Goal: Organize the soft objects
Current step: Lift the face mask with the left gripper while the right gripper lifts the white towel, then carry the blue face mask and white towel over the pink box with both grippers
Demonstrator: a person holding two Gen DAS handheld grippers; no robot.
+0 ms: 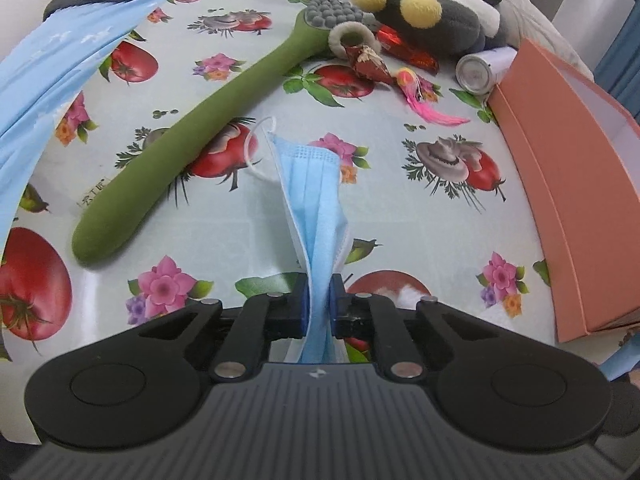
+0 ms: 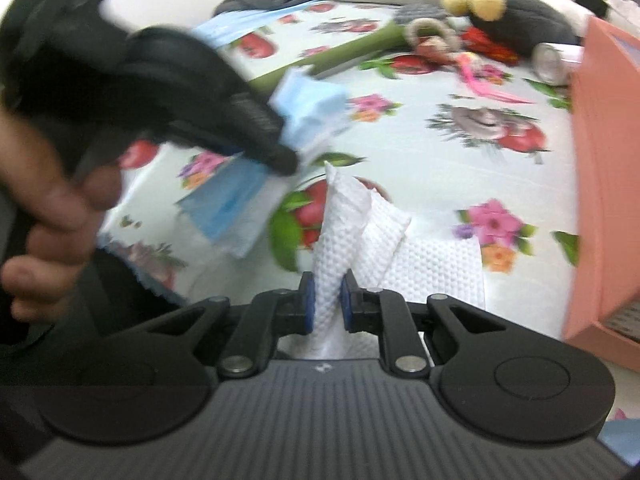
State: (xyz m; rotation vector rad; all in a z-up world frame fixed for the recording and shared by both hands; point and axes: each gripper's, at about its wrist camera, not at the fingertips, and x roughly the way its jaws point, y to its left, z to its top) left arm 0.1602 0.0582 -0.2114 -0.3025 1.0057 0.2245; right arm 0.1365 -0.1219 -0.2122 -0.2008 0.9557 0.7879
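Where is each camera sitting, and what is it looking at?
Left wrist view: sits on the left tongs, looking down their fingers at the blue face mask they pinch over the flowery tablecloth.
Right wrist view: sits on the right tongs, which pinch a white paper towel; a hand shows at left.
Both see the mask, green massage stick, plush toy and pink box.

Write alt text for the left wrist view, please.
The black left gripper has its jaws shut on a pleated blue paper face mask above a tomato-and-flower patterned tablecloth. Behind lie a long green massage stick, a dark plush toy and an orange cardboard box.
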